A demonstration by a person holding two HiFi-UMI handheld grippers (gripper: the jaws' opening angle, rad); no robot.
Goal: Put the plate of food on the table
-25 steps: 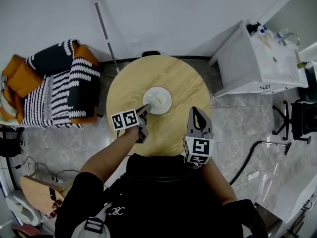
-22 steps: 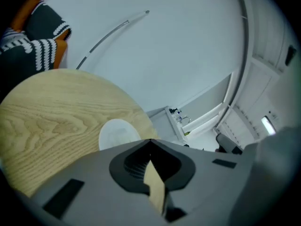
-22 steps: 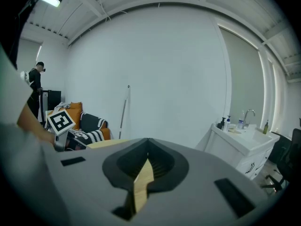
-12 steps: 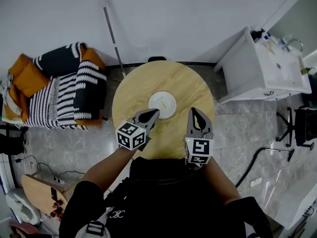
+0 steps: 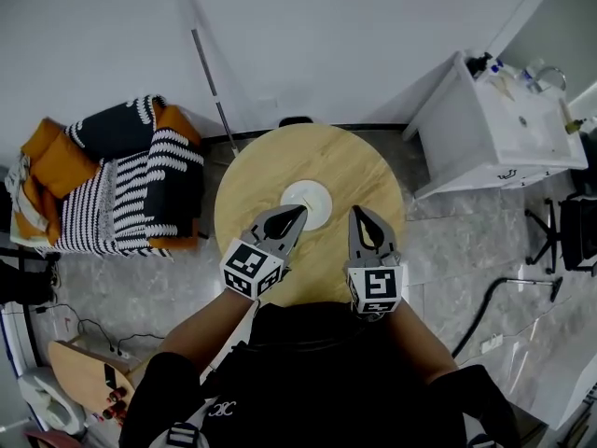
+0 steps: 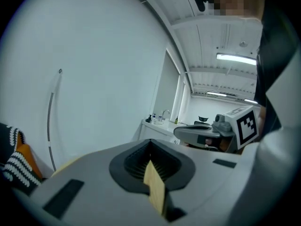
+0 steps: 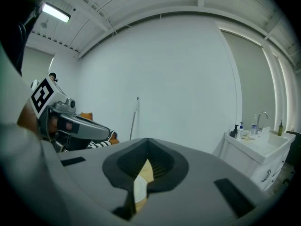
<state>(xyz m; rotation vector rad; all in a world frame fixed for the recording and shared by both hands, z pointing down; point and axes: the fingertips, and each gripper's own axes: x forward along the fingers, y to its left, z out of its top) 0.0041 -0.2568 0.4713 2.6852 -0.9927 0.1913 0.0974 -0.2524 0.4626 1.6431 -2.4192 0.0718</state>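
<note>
The left hand-held gripper (image 5: 297,215), at the plate's (image 5: 306,203) rim a second ago, now hovers clear, jaws pressed together and empty like the right hand-held gripper's (image 5: 357,216), leaving the plate resting mid-worktop (image 5: 350,161), so placing looks done.

Round wooden table (image 5: 359,171): one
White plate (image 5: 306,203): one
Grippers: two, left gripper (image 5: 299,211) and right gripper (image 5: 355,211)
Marker cubes (image 5: 252,269): two, one per gripper
Orange armchair (image 5: 51,152): one
Black-and-white throws (image 5: 140,180): count unclear, heaped together
Pole (image 5: 207,63) against the wall: one
White sink unit (image 5: 476,138): one
Tap (image 7: 260,117): one
Bottles (image 7: 241,129) on the sink unit: three
Office chair (image 5: 564,236): one
Ceiling strip lights (image 6: 237,59): two in the left gripper view
</note>
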